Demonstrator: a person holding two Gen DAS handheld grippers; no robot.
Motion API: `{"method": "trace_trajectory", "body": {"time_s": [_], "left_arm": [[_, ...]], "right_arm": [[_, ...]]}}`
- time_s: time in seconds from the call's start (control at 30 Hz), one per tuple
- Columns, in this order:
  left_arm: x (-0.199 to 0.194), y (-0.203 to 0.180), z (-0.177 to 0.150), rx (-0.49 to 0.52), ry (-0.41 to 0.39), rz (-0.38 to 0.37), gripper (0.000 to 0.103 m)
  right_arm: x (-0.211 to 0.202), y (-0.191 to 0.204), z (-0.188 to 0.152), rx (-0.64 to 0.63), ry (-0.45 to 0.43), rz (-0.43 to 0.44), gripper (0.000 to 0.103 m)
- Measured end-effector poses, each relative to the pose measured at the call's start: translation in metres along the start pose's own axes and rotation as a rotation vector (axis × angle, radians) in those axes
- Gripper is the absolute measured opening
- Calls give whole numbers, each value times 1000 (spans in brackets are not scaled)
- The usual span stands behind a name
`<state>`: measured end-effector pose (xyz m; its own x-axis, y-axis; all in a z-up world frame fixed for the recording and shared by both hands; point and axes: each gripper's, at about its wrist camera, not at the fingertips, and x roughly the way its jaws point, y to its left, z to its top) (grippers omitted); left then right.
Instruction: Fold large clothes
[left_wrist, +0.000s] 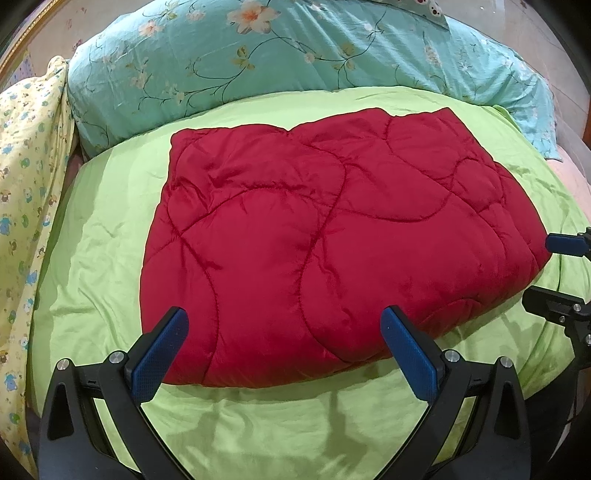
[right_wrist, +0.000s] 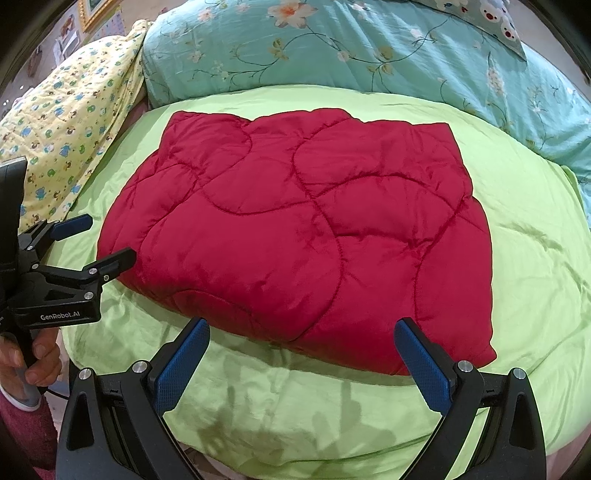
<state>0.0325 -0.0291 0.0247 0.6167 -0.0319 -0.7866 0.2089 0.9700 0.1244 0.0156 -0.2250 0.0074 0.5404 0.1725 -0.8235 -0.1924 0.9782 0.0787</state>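
A red quilted padded garment (left_wrist: 325, 236) lies folded into a thick rectangle on the green sheet; it also shows in the right wrist view (right_wrist: 303, 236). My left gripper (left_wrist: 284, 325) is open and empty, its blue pads either side of the bundle's near edge, slightly above it. My right gripper (right_wrist: 301, 332) is open and empty over the near edge toward the bundle's right corner. The left gripper also shows in the right wrist view (right_wrist: 99, 240), open, at the bundle's left corner. The right gripper shows in the left wrist view (left_wrist: 554, 273), open, by the right corner.
The green sheet (left_wrist: 110, 236) covers the bed around the bundle. A teal floral duvet (left_wrist: 258, 55) is heaped along the back. A yellow printed blanket (left_wrist: 29, 147) lies at the left. A hand (right_wrist: 33, 354) holds the left gripper's handle.
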Motion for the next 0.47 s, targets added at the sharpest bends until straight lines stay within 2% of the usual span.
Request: {"method": "trace_trajectory", "body": {"time_s": [0.47], "left_arm": [[0, 0, 6, -1, -8, -16, 103]], "right_arm": [[3, -2, 0, 20, -9, 29, 101]]}}
